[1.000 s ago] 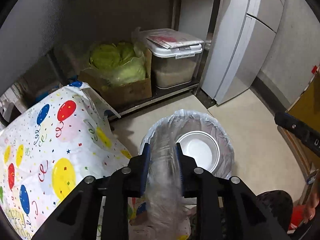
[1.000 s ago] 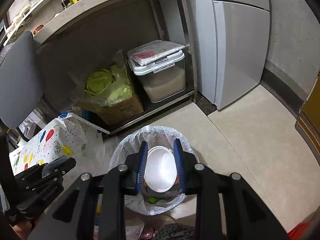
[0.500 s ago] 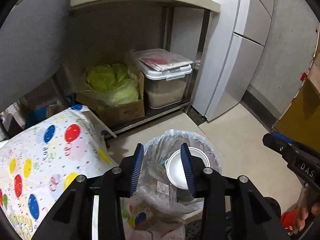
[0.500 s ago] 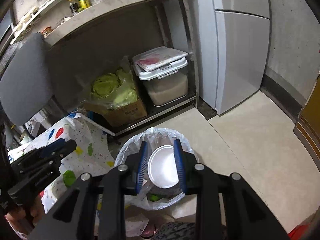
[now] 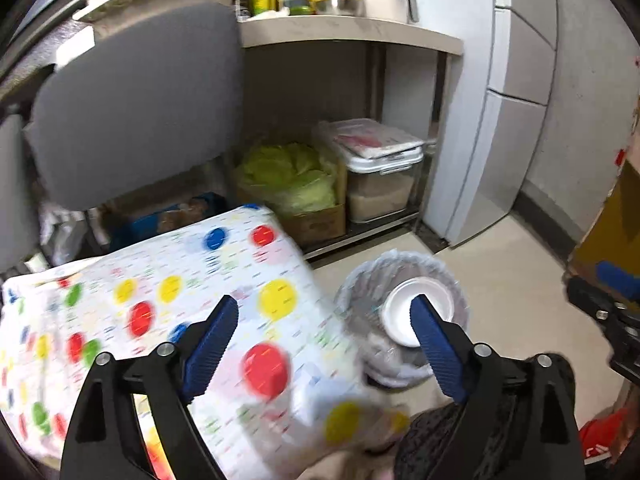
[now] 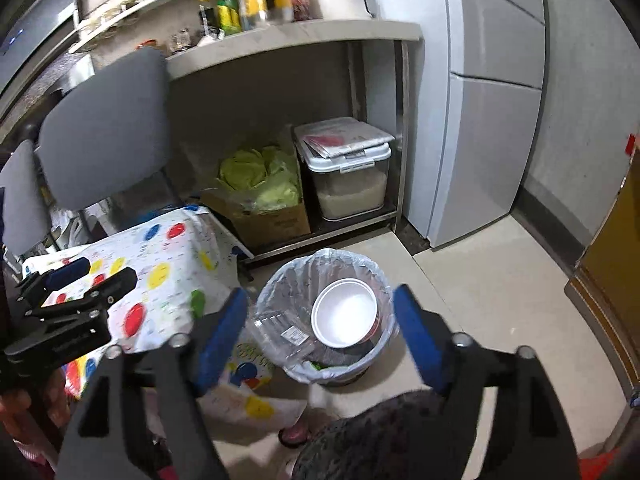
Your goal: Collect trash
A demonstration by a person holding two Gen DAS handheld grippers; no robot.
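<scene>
A trash bin lined with a clear bag [image 6: 280,280] stands on the floor beside the table. In it lie a white foam bowl [image 6: 345,318] and a clear plastic container [image 6: 280,330]. The bin [image 5: 360,280] and bowl [image 5: 404,312] also show in the left wrist view. My left gripper [image 5: 324,340] is open and empty above the balloon-print tablecloth [image 5: 160,300], left of the bin. My right gripper [image 6: 320,322] is open and empty, high above the bin. The left gripper also shows in the right wrist view [image 6: 76,284].
A grey chair [image 6: 108,128] stands behind the table. Under a counter [image 6: 300,40] sit a cardboard box of cabbage [image 6: 264,200] and a lidded rice container [image 6: 348,176]. A grey fridge [image 6: 492,120] stands to the right. Tiled floor [image 6: 500,288] lies around the bin.
Both grippers opened wide and rose away from the bin. The clear plastic container left the left gripper and the white bowl left the right; both now lie in the bin.
</scene>
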